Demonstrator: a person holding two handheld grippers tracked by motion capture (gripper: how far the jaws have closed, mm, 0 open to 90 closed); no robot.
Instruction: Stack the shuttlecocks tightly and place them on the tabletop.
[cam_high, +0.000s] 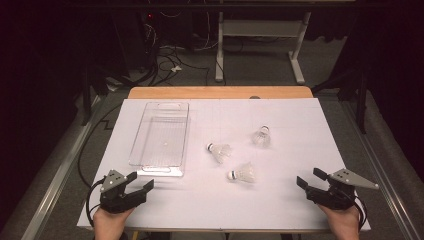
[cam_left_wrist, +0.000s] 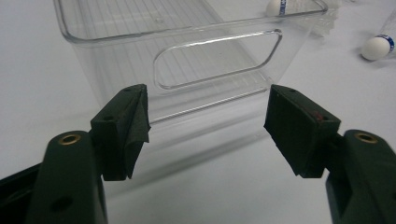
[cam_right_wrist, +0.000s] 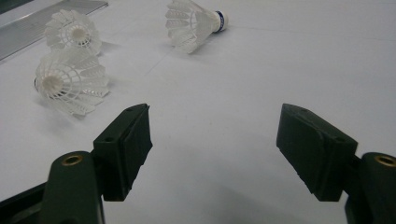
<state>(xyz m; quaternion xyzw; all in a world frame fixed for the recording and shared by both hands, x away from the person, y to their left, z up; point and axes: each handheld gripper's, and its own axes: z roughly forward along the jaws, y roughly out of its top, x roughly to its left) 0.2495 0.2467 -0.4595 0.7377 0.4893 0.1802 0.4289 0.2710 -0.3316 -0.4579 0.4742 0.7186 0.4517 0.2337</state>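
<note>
- White plastic shuttlecocks, three of them, lay on the sheet right of the tray, none touching another.
- The nearest shuttlecock lay on its side, long axis roughly across the table, cork to the left and skirt to the right; in the right gripper view its open skirt faced the camera.
- The middle shuttlecock lay on its side too, axis slanting, cork toward the far left and skirt toward the near right.
- The far shuttlecock lay with its cork toward the far edge and its skirt toward the person.
- The left gripper rested at the near left corner, jaws spread apart and holding nothing, aimed at the near end of the tray; its own view showed the tray's cut-out handle just ahead between the pads.
- The right gripper sat at the near right, jaws likewise parted and empty, pointed left toward the shuttlecocks and well apart from them.
- The white sheet covered a wooden table whose far edge showed bare.
- Beyond it the room was dark, with tangled cables on the floor and a white desk frame.
- The clear tray lay lengthwise, far to near, on the left half, with nothing inside.
</note>
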